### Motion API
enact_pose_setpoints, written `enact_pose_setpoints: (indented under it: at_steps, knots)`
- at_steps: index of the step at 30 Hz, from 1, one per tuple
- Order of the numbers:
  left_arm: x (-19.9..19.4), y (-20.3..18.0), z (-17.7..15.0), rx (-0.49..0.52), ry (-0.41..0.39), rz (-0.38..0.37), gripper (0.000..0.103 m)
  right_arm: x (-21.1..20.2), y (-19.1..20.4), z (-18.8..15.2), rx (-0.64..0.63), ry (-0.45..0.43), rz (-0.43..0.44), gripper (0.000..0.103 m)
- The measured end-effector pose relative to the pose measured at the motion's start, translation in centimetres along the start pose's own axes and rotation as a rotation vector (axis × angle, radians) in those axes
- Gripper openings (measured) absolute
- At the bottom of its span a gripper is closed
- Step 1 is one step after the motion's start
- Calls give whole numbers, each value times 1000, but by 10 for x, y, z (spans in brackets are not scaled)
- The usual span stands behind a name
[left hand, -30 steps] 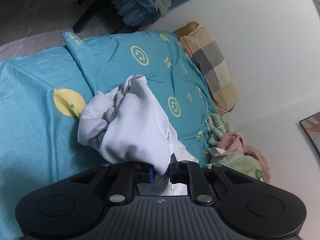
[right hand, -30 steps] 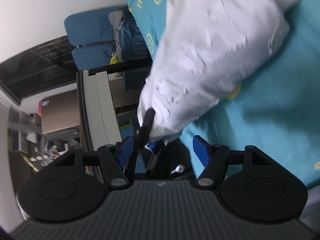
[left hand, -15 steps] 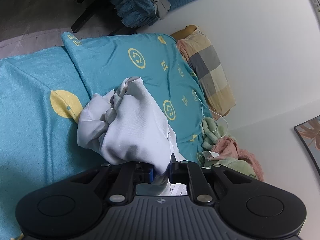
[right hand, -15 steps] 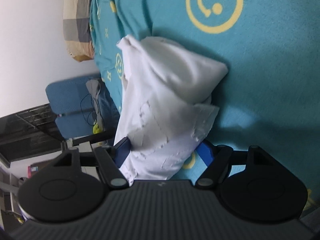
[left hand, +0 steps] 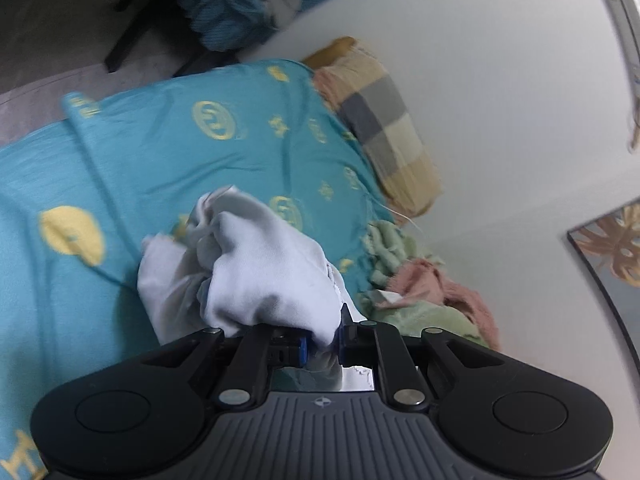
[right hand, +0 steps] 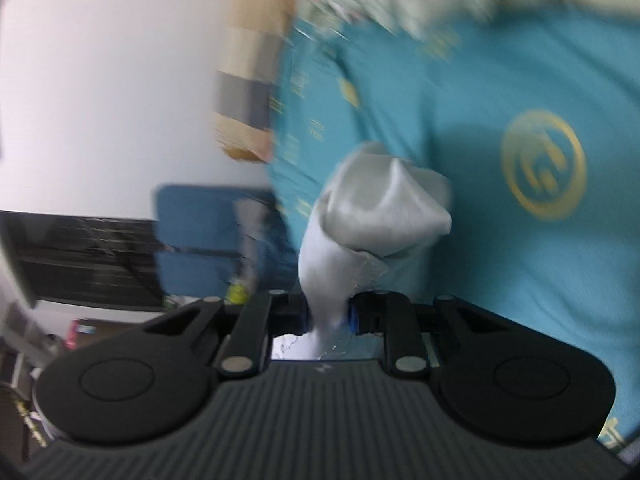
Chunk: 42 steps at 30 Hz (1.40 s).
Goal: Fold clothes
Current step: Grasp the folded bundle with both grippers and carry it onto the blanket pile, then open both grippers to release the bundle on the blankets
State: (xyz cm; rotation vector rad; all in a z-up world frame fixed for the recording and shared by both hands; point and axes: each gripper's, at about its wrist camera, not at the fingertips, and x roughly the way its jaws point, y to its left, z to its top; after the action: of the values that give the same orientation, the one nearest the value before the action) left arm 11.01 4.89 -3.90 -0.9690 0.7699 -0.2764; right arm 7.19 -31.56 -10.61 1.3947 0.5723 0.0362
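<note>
Garment [left hand: 256,276] white, crumpled, bunched; pinched in both claws.

The left gripper [left hand: 322,346] has a wide matte black body. Its centre is a ribbed grey panel carrying a small round crosshair mark. On either side of that panel sits a rounded black lobe with a shallow circular recess. Two black link bars run forward from the panel, each pinned near the panel by a flat silver screw, with smaller pale screws at the far ends. The fingers [left hand: 303,349] carry blue pads.

The right gripper [right hand: 329,318] is the same build: ribbed grey centre panel, round recessed lobes beside it, silver screws at the bars, blue-edged fingers [right hand: 352,318].
</note>
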Motion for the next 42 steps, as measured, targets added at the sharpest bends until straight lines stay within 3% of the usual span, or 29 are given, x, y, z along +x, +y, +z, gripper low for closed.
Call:
enact_pose_setpoints:
  at_steps: [5, 9, 13, 16, 20, 24, 26, 29, 32, 34, 36, 38, 39, 41, 42]
  knots:
    - [62, -116, 6, 68, 77, -84, 13, -43, 60, 63, -75, -110, 84, 22]
    - [134, -227, -2, 123, 120, -190, 13, -85, 110, 150, -160, -219, 114, 22]
    - [208, -322, -24, 170, 133, -333, 13, -128, 144, 238, -246, -331, 145, 22]
    - [252, -364, -57, 260, 145, -387, 13, -154, 148, 283, -324, -408, 109, 22]
    - [302, -354, -111, 362, 221, -346, 13, -167, 119, 309, -370, -458, -25, 22]
    - [322, -290, -153, 467, 349, -214, 13, -154, 68, 297, -379, -312, -366, 22]
    - [320, -261, -168, 509, 401, -192, 14, -153, 44, 281, -382, -246, -428, 22]
    - [319, -239, -177, 562, 413, -182, 17, -146, 32, 267, -414, -244, -461, 22]
    - [318, -243, -173, 596, 397, -156, 25, -144, 24, 273, -364, -266, -435, 25]
    - [312, -251, -171, 647, 384, -113, 35, -148, 23, 275, -321, -268, -415, 28]
    - [299, -262, -168, 704, 370, -88, 56, -156, 26, 279, -287, -255, -425, 35]
    - [281, -272, -166, 756, 351, -80, 67, -174, 37, 267, -307, -271, -450, 45]
    - [271, -275, -165, 779, 334, -77, 77, -183, 42, 262, -318, -280, -463, 50]
    - [245, -285, -164, 821, 286, -76, 87, -203, 58, 244, -372, -313, -473, 72]
    - [230, -290, -163, 839, 269, -81, 90, -213, 67, 234, -403, -331, -478, 76]
